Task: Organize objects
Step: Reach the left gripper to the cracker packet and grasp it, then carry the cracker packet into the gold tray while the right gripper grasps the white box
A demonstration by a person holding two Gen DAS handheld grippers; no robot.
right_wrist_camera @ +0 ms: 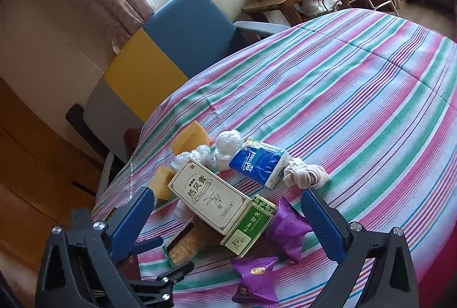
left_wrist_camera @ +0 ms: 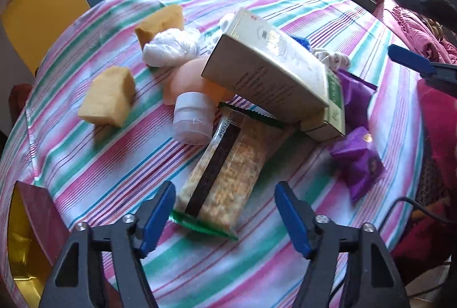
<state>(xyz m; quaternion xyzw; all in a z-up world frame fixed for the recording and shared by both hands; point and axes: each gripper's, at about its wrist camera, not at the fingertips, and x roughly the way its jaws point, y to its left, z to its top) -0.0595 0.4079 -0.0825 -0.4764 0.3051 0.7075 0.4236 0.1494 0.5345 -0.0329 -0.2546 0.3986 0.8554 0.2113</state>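
A pile of objects lies on the striped tablecloth [left_wrist_camera: 85, 153]. My left gripper [left_wrist_camera: 225, 218] is open, its jaws on either side of the near end of a clear snack pack [left_wrist_camera: 225, 179] with green ends. A cream box [left_wrist_camera: 271, 71] leans over a small green box [left_wrist_camera: 334, 105]. Two yellow sponges [left_wrist_camera: 108, 99] [left_wrist_camera: 161, 22], a white jar [left_wrist_camera: 192, 119], white plastic wads [left_wrist_camera: 171, 46] and purple packets [left_wrist_camera: 357, 162] lie around. My right gripper [right_wrist_camera: 228, 222] is open above the pile, over the cream box [right_wrist_camera: 208, 196] and green box [right_wrist_camera: 250, 225].
A blue tissue pack [right_wrist_camera: 258, 162] and rolled white cloth [right_wrist_camera: 305, 173] lie behind the pile. A dark red and gold box [left_wrist_camera: 34, 225] sits at the near left table edge. A blue and yellow chair [right_wrist_camera: 171, 42] stands beyond the table. A peach round object [left_wrist_camera: 188, 79] lies under the cream box.
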